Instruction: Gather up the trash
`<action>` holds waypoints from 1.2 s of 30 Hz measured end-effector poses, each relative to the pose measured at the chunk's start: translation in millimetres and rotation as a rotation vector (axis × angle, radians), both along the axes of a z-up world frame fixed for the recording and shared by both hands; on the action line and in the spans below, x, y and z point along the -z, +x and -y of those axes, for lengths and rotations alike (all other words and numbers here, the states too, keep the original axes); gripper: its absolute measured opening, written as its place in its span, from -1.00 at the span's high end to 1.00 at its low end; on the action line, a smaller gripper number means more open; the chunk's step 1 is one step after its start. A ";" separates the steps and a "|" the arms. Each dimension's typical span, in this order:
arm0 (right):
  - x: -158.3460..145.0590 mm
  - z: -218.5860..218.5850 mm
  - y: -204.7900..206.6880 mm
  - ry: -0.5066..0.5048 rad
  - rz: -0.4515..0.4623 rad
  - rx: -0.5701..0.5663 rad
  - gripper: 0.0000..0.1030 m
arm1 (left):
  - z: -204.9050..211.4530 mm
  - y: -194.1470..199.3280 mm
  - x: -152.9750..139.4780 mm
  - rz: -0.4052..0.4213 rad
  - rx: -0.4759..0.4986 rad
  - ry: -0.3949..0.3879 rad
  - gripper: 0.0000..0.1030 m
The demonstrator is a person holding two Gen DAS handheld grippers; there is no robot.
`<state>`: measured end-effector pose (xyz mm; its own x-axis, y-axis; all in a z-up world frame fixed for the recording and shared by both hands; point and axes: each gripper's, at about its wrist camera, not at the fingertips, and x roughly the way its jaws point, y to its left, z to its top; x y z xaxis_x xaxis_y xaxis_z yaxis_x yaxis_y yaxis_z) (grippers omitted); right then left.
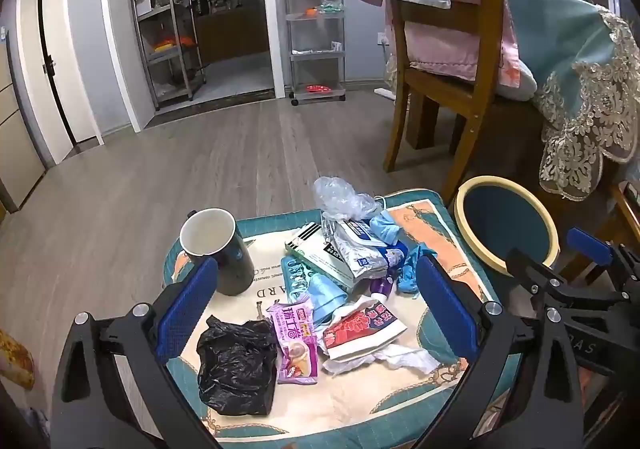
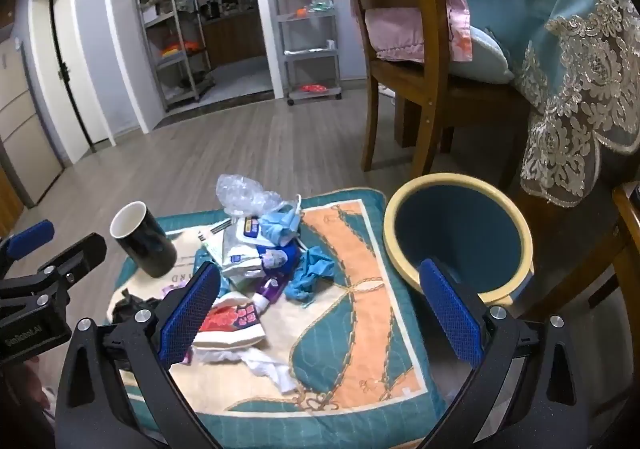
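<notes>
Both of your grippers hang above the cushion (image 2: 360, 329) with jaws spread wide and nothing between them: the left gripper (image 1: 316, 313) over the heap of litter, the right gripper (image 2: 320, 313) over bare cushion toward the bin.

Nearest you, low in the left wrist view, lies the black plastic bag (image 1: 236, 365). It is limp and will likely drape and drag its neighbours if you pinch only a corner. Touching it on the right is the purple snack wrapper (image 1: 294, 345), printed with large white Chinese characters; I can't make out the smaller print. Next to that, the red-and-white paper packet (image 1: 360, 329) overlaps a crumpled white tissue (image 1: 400, 359), so a grab there may lift only one of them.

In the middle of the frame the pile thickens: blue face masks (image 1: 384, 231), a white-and-blue tissue pack (image 1: 360, 249) and a clear plastic bag (image 1: 340, 197) are tangled, and a mask's ear loop could snag and pull out more than you want.

The dark mug (image 1: 218, 249) stands upright at centre left, right beside the left finger; a sideways sweep could topple it. It is probably not trash.

The cushion shows the letters "ARD" by the mug. The teal wastebasket (image 2: 460, 233) sits at right, against the cushion's edge; light scraps could miss its rim.
</notes>
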<state>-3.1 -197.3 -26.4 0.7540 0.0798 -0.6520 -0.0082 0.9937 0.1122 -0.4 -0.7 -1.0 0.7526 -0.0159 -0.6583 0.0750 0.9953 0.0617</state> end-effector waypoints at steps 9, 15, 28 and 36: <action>4.0 -2.3 1.9 -0.006 -0.018 0.009 -0.93 | 1.7 0.5 -1.8 -0.008 0.006 -0.002 -0.89; 5.0 -1.7 2.0 -0.005 -0.022 0.010 -0.93 | 2.3 1.4 -1.6 -0.009 0.011 -0.005 -0.89; 6.3 2.8 5.1 -0.005 -0.038 0.023 -0.93 | 1.5 0.8 1.7 -0.012 0.014 -0.008 -0.89; 7.0 1.7 4.3 -0.008 -0.038 0.026 -0.93 | 3.0 0.5 2.5 -0.009 0.015 -0.008 -0.89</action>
